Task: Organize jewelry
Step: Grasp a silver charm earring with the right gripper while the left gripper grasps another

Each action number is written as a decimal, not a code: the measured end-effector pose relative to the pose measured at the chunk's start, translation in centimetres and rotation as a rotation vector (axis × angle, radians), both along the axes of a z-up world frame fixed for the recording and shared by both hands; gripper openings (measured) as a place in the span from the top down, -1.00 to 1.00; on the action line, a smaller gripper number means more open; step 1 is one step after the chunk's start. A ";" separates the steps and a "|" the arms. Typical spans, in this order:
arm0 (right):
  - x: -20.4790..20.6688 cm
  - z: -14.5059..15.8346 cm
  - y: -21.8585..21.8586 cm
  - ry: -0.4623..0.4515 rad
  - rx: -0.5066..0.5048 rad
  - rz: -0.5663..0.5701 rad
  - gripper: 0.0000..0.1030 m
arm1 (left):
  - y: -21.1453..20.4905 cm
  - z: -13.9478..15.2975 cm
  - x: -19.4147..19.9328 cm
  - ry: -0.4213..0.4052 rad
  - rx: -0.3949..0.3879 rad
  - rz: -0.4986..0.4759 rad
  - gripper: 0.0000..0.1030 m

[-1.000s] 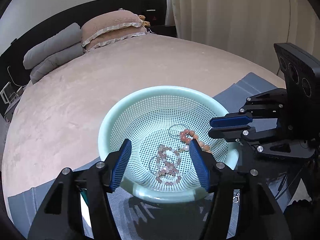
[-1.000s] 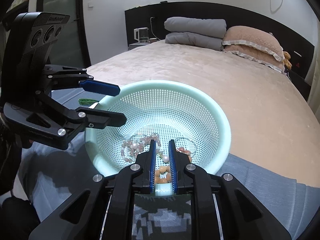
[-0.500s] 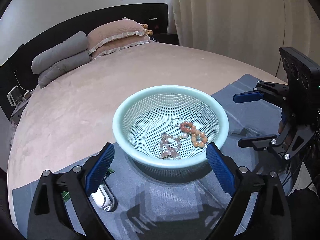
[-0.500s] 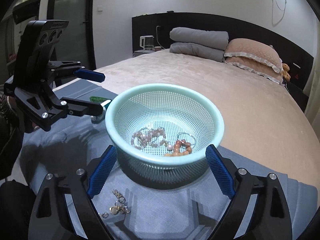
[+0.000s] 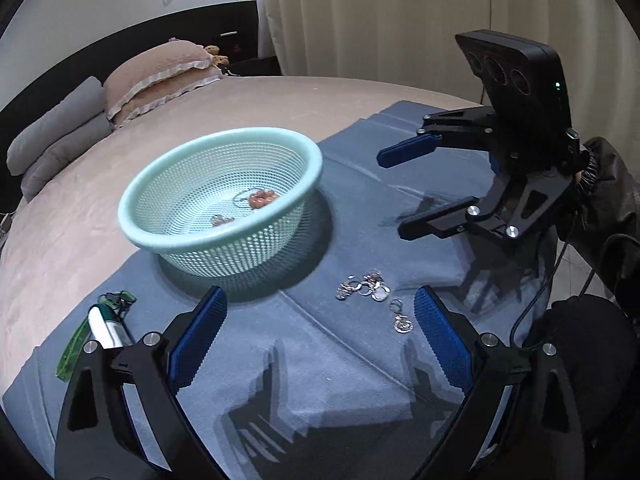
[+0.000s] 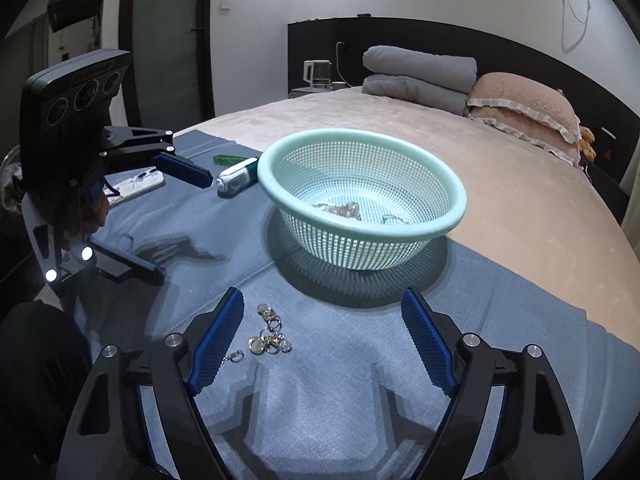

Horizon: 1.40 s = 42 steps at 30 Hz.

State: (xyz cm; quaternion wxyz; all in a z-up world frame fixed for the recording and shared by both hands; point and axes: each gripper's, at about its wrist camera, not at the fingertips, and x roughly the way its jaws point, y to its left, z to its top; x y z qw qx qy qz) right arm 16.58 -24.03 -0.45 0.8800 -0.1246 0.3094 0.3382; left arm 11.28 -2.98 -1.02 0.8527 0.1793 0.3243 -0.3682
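A small heap of rings (image 5: 365,286) and a loose charm (image 5: 402,322) lie on the blue cloth (image 5: 304,360), in front of the basket (image 5: 224,204) and apart from it. In the left wrist view they sit between the two pads but closer to the right-hand one, beyond the fingertips, with nothing touching them. The left gripper (image 5: 318,342) is spread wide and holds nothing; bare cloth shows between its jaws.

In the right wrist view the same rings (image 6: 269,338) lie just beside the left-hand pad, a little ahead of it, and the pad does not press on them. The right gripper (image 6: 322,344) has its jaws well apart and closing at this moment, with nothing gripped (only cloth and the rings' edge lie between them).

The basket stands upright on the cloth, which is laid over the bed (image 6: 460,168). Inside it rest an orange bead bracelet (image 5: 262,199) and a pinkish bead string (image 5: 222,221), both partly hidden by the rim, so details are unclear. A white tube (image 5: 105,330) and a green strip (image 5: 74,350) lie on the cloth left of the basket, near the left gripper's outer finger. Each gripper appears in the other's view, off to the side of the basket and clear of it.
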 end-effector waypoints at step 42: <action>-0.2 -2.6 -0.8 0.165 0.044 0.043 0.88 | -3.0 -4.8 -0.2 0.185 0.001 -0.088 0.72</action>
